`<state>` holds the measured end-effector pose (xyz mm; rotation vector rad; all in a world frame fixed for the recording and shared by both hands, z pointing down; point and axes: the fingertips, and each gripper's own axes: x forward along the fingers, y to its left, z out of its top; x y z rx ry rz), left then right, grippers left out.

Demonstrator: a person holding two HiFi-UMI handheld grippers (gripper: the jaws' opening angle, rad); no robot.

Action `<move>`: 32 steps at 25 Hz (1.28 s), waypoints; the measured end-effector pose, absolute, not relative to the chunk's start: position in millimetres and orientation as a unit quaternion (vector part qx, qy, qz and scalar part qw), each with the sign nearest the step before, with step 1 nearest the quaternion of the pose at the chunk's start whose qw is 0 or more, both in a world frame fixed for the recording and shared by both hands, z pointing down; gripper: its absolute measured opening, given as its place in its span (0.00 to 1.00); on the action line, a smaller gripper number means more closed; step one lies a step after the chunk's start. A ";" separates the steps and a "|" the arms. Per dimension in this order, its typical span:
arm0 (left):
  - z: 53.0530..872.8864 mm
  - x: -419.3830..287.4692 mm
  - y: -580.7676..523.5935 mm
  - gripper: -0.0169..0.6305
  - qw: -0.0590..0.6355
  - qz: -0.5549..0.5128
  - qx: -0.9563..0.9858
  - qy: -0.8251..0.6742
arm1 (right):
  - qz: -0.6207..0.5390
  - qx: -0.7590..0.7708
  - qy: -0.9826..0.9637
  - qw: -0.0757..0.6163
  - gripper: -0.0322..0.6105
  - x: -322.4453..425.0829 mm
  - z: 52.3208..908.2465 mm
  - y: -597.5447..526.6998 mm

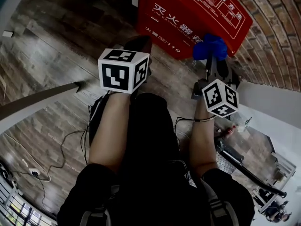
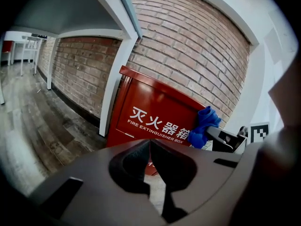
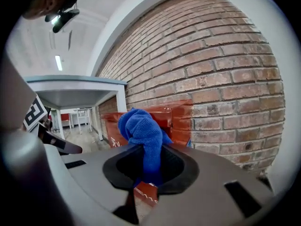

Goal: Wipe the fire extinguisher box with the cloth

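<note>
The white-lettered red metal fire extinguisher box (image 1: 188, 18) stands against the brick wall (image 2: 188, 41), the right gripper (image 3: 146, 171) clamps a bunched blue cloth (image 3: 141, 135), and the left gripper (image 2: 150, 147) is clenched on nothing.

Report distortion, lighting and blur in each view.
Head view: strong fisheye bends the floor planks; dim, yet the fire extinguisher box print is readable. Left gripper view: brick courses bow; black vignette corners. Right gripper view: cloth sharp, ceiling lamp bright.

The left forearm (image 1: 110, 131) and right forearm (image 1: 201, 140) reach forward side by side, the left gripper (image 1: 138, 45) at 12 o'clock with jaws together and empty, the right gripper (image 1: 214, 59) at 2 o'clock clamping a blue cloth (image 1: 210, 46).
</note>
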<state>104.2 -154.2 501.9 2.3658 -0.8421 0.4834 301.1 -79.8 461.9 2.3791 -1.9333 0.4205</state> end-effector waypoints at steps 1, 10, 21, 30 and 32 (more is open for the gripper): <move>501.5 105.4 -152.2 0.04 0.286 0.182 0.887 -0.314 | 0.138 0.766 -0.627 0.015 0.18 297.9 459.5 -80.2; 503.5 107.9 -140.9 0.04 0.284 0.177 0.891 -0.307 | 0.147 0.748 -0.647 -0.007 0.18 266.9 455.5 -115.9; 509.8 48.1 -161.7 0.04 0.265 0.208 0.867 -0.368 | 0.132 0.708 -0.694 0.025 0.18 190.5 455.4 -208.2; 496.5 18.7 -158.9 0.04 0.260 0.206 0.865 -0.376 | 0.114 0.694 -0.709 0.054 0.18 131.9 458.4 -281.3; 492.5 13.3 -159.0 0.04 0.251 0.207 0.866 -0.380 | 0.098 0.695 -0.707 0.085 0.18 122.9 466.0 -291.4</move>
